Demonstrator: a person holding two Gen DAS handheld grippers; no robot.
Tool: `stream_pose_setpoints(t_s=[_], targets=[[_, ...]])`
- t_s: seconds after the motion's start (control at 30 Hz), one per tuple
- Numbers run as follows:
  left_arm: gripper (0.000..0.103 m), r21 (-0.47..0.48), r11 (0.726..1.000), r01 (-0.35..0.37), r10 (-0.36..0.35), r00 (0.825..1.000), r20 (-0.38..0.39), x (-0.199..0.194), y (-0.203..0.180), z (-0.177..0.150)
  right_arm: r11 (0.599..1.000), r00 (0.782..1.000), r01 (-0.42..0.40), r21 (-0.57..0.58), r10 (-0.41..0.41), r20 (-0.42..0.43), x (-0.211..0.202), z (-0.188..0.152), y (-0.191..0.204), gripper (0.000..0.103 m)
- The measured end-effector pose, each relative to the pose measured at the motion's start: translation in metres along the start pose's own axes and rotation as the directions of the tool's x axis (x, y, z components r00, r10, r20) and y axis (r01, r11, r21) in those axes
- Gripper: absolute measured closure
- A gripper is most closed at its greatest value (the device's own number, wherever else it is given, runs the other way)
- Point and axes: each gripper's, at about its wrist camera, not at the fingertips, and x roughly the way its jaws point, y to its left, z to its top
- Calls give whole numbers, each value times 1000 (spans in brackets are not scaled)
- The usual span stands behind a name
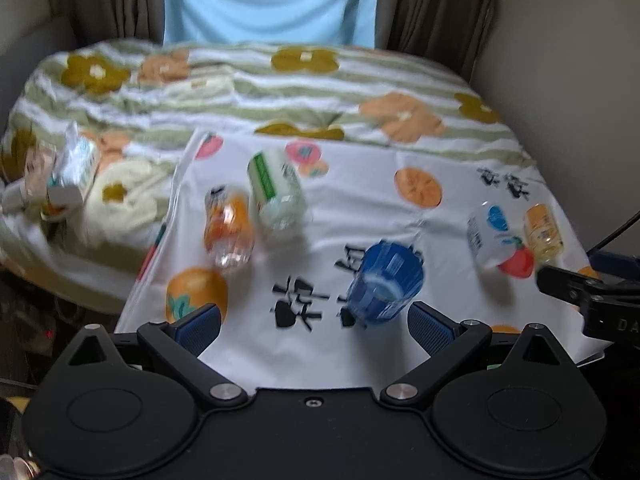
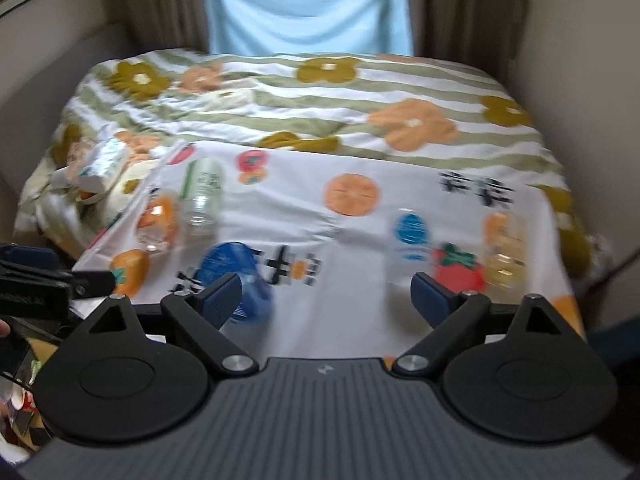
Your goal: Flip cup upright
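left gripper (image 1: 314,326), jaws spread wide and empty, sits just short of the blue cup (image 1: 385,286) lying on its side on the white cloth (image 1: 360,184), mouth toward it and slightly right, nearer than the equally open right gripper (image 2: 326,298).

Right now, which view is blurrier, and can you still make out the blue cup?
Right wrist view: heavier motion blur, the blue cup smeared and partly behind a finger of the hand-held gripper. Left wrist view: softer blur, the cup readable, lying on its side; bottle labels illegible in both.
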Motion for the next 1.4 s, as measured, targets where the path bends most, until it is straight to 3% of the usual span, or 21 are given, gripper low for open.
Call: stream_pose_setpoints(t_s=[0.27, 0.53, 1.4], targets=[[0, 49, 998, -39, 36, 997, 76, -16, -26, -6, 991, 991, 119, 66, -114, -66, -24, -13, -33, 0], [0, 60, 997, -42, 37, 996, 76, -18, -39, -19, 981, 983, 169, 94, -162, -82, -29, -31, -48, 0], [0, 97, 994, -57, 49, 995, 83, -18, -47, -18, 977, 981, 178, 115, -166, -101, -26, -33, -54, 0]])
